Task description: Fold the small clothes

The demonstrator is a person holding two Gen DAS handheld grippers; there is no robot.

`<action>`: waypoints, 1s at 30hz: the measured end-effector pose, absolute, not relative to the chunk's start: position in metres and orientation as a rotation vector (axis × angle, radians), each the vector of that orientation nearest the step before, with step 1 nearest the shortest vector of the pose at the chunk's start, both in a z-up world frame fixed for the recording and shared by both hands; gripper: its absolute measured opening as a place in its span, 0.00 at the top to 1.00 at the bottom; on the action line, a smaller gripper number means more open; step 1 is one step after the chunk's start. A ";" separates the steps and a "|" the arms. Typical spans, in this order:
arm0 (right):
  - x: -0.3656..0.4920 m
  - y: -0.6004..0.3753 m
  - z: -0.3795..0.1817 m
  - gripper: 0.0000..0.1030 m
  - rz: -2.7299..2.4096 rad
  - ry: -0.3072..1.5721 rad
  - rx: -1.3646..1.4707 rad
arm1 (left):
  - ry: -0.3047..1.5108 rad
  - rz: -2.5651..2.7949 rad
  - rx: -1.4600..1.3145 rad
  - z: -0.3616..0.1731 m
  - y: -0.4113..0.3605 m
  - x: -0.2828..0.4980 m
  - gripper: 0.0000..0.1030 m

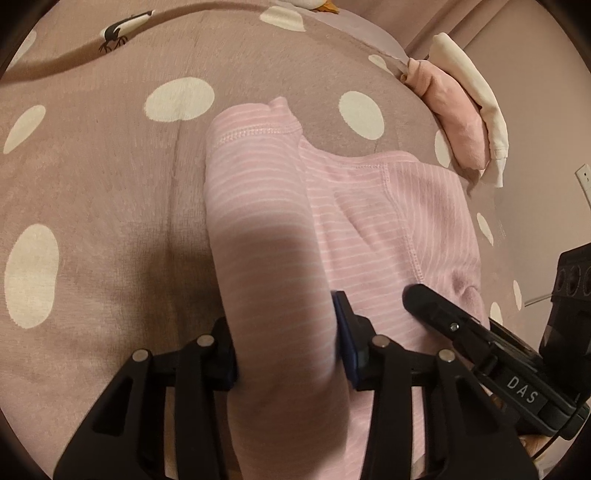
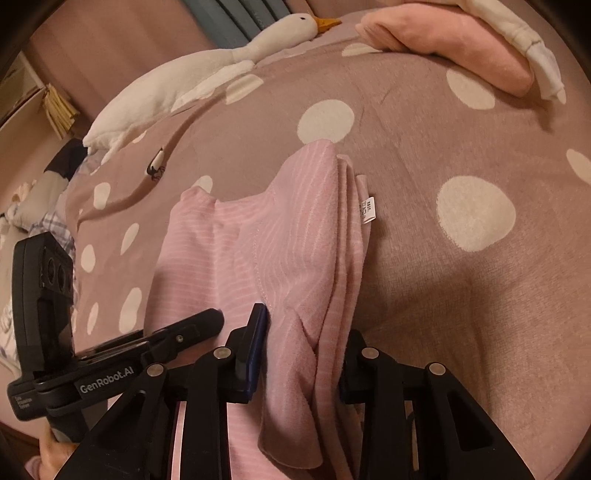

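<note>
A pink striped garment (image 1: 258, 192) lies on the dotted mauve bedspread (image 1: 92, 166), and its near part is lifted in two bunched folds. My left gripper (image 1: 286, 343) is shut on the left fold, which fills the gap between its pads. In the right wrist view the same garment (image 2: 306, 236) shows a white care label (image 2: 367, 210) at its right edge. My right gripper (image 2: 301, 354) is shut on the right fold. The two grippers stand side by side. A finger (image 1: 436, 310) of the right one rests over the cloth in the left wrist view.
A pile of folded pink and white clothes (image 2: 461, 48) sits at the far right of the bed. A white plush goose (image 2: 207, 70) lies along the far left. Books or boards (image 2: 236, 22) stand behind it, with a wall (image 1: 535, 147) to the right.
</note>
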State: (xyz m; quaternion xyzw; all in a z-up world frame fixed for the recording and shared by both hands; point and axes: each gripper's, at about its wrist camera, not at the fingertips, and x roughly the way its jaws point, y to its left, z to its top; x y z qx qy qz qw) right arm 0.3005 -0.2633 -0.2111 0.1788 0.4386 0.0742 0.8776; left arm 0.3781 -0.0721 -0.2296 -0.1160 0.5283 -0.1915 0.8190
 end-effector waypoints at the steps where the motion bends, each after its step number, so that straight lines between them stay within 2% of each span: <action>1: 0.300 -0.262 -0.210 0.69 0.155 0.911 0.370 | 1.123 -0.408 -0.242 -0.229 -0.072 0.377 0.60; 30: 0.245 -0.246 -0.173 0.72 0.229 0.796 0.363 | 1.076 -0.461 -0.226 -0.199 -0.065 0.324 0.66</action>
